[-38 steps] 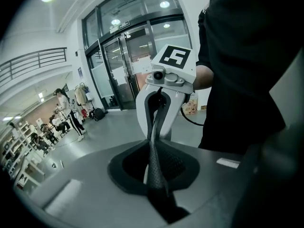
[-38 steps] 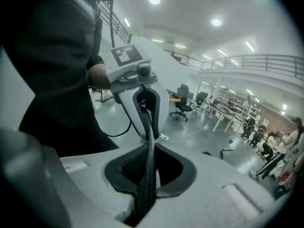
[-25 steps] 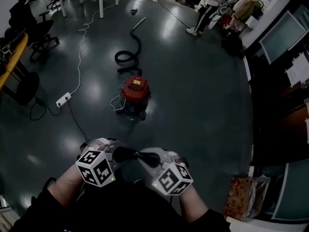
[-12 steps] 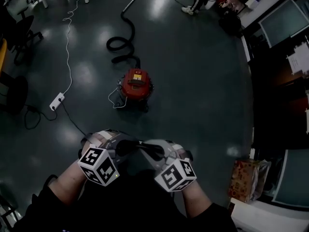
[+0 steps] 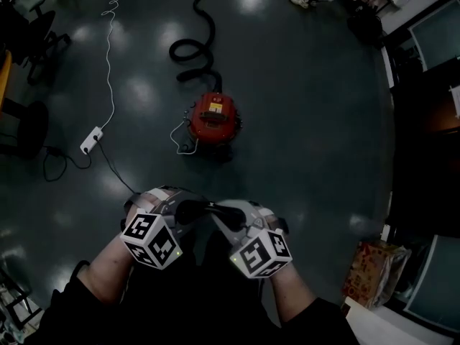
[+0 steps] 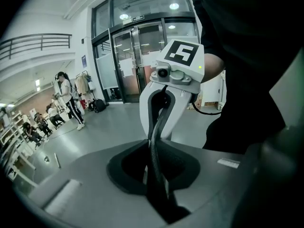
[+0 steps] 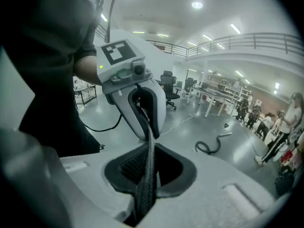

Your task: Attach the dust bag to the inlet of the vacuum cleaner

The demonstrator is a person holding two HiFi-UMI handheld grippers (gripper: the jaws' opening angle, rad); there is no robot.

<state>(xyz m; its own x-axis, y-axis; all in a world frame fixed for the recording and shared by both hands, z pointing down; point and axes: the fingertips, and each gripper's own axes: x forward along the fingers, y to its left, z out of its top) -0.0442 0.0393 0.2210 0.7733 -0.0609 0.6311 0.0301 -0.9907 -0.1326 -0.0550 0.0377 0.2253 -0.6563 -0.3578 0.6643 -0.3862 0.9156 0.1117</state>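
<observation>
Here, dust bag (image 5: 205,208) bridges left tongs (image 5: 183,212), right tongs (image 5: 228,221).

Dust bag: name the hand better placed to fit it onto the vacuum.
Right, probably: right hand-held gripper clamps the dust bag; left hand-held gripper has jaws opening on it; vacuum cleaner equally ahead.

The red vacuum cleaner (image 5: 214,117) now shows higher and further right in the head view than a second ago. The desks and the standing person at the top have slid out of frame, leaving only shoes (image 5: 309,0). The left gripper (image 5: 185,213), a little higher in frame, has its jaws opening, with what seems the dark edge of the dust bag (image 6: 155,158) between them.
</observation>
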